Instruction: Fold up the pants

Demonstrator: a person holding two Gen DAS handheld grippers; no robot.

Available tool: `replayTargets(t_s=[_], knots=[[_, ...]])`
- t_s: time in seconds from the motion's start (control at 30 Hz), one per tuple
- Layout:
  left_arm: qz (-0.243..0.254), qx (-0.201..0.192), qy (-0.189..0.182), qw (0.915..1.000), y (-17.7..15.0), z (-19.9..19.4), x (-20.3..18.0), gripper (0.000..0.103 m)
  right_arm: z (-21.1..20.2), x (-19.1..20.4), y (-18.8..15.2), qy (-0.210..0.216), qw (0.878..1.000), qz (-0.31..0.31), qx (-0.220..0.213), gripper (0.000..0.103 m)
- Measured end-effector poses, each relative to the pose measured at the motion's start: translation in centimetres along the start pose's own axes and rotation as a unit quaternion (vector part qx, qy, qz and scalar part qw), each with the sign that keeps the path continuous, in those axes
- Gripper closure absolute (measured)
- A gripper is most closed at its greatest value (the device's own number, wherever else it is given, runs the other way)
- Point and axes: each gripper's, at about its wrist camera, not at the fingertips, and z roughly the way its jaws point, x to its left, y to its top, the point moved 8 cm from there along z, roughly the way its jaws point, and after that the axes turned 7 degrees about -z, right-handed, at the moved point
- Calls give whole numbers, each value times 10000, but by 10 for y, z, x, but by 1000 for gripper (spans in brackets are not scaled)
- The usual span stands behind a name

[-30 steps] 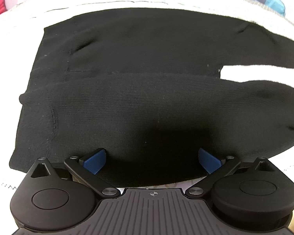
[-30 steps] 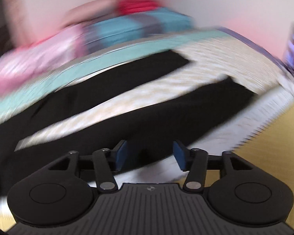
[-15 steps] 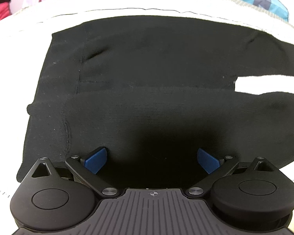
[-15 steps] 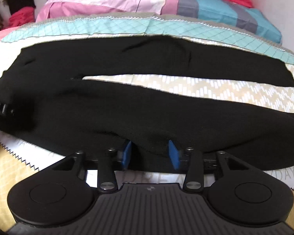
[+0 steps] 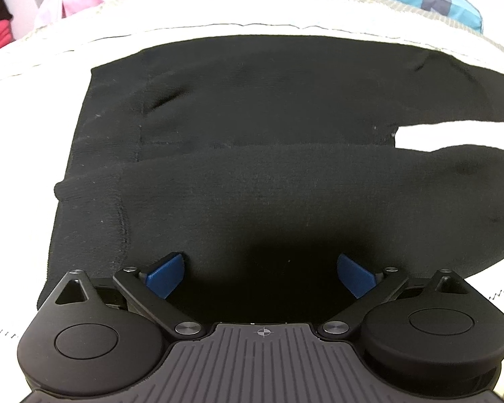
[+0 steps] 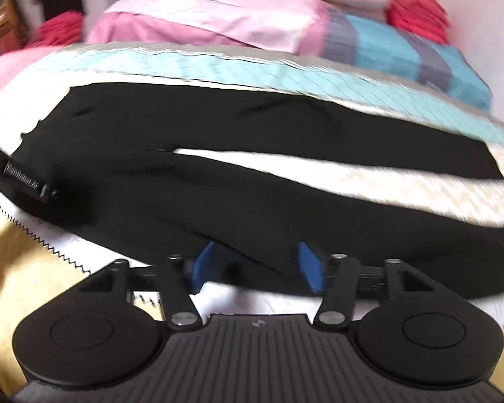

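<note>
Black knit pants lie flat on the bed, legs splayed apart; left hand-held gripper and right hand-held gripper both gape.

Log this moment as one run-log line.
stage: pre-grasp | black knit pants: flat on bed, legs apart | left gripper: open at waist edge | right gripper: open at near leg edge
</note>
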Motion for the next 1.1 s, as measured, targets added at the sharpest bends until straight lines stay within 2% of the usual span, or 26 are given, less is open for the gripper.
replayTargets(t_s=[0.1,0.17,0.2,0.3,0.4,0.5,0.63,0.7,0.73,0.83,1.0,1.03,1.1], knots=[[-103,-106,-111,9998,6,-10,2,0,24,8,9,-53,9998,-128,148,45],[-124,-223,-103,9996,10,-15,5,0,40,6,7,20,9991,95,418,61],[-130,-267,-70,9995,13,-16,5,0,46,4,4,81,9983,190,550,74],[-184,-286,130,9993,17,-13,16,0,39,4,3,91,9982,-61,593,96],[-363,-174,308,9987,12,-8,33,0,28,9,-9,242,9962,-359,757,96],[-404,-204,312,9985,8,-4,43,0,25,9,-4,226,9961,-405,753,95],[-226,-213,423,9986,6,-3,37,0,24,11,15,234,9987,-168,416,84],[-212,-210,452,9985,5,-2,34,0,32,12,21,280,9987,-112,408,73],[-216,-207,454,9985,4,-2,34,0,37,14,22,307,9985,-82,446,69],[-188,-203,421,9987,2,-3,34,0,50,16,11,447,9957,14,813,69],[-29,-179,480,9987,-8,-14,45,0,32,23,3,717,9878,-654,1218,68],[-50,-175,479,9987,-10,-17,49,0,29,23,3,728,9869,-661,1277,68],[-154,-244,395,9988,-10,-28,55,0,22,29,14,911,9874,-638,1123,66]])
